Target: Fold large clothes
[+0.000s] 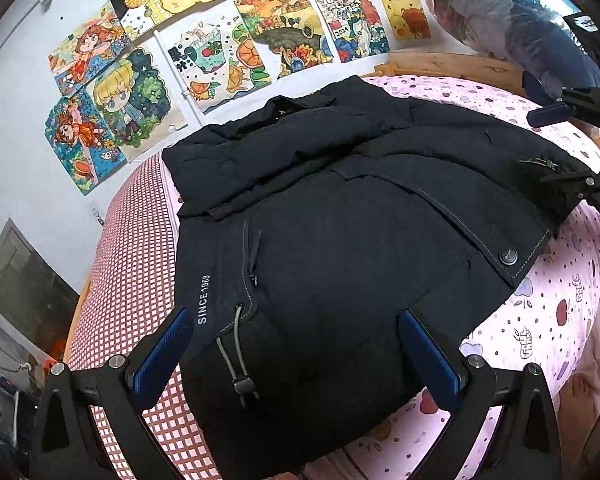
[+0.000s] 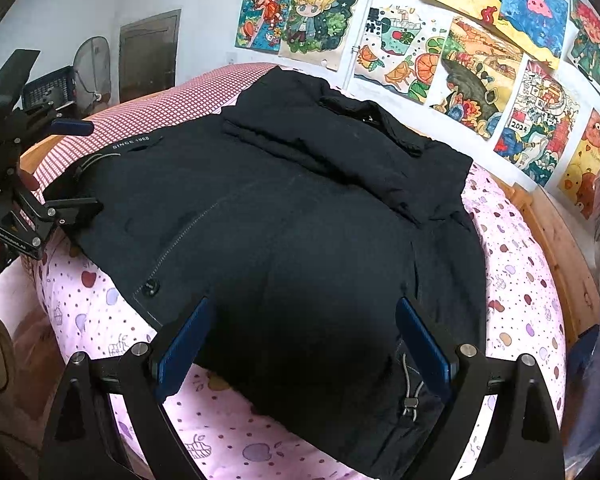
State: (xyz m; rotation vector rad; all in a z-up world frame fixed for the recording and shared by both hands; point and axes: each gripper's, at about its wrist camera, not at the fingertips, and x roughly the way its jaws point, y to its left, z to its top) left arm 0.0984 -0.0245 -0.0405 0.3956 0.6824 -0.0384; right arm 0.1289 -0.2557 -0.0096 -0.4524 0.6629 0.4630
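Observation:
A black padded jacket (image 1: 340,216) lies flat on the bed, front up, with both sleeves folded across its chest and the collar toward the wall. White "SINCE 1968" lettering (image 1: 204,300) and a drawcord toggle mark its near hem. My left gripper (image 1: 294,314) is open and wide over the hem's left corner, its blue pads (image 1: 162,354) clear of the cloth. My right gripper (image 2: 304,304) is open the same way over the hem's right part of the jacket (image 2: 300,220). Each gripper shows in the other's view: the right gripper (image 1: 560,148) and the left gripper (image 2: 76,164).
The bed has a pink fruit-print sheet (image 2: 112,312) and a red checked cover (image 1: 132,248) on the left side. Drawings (image 1: 220,52) cover the wall behind. A wooden bed frame (image 2: 556,240) runs along the right. A clear bag of clothes (image 1: 508,12) sits at the bed's head.

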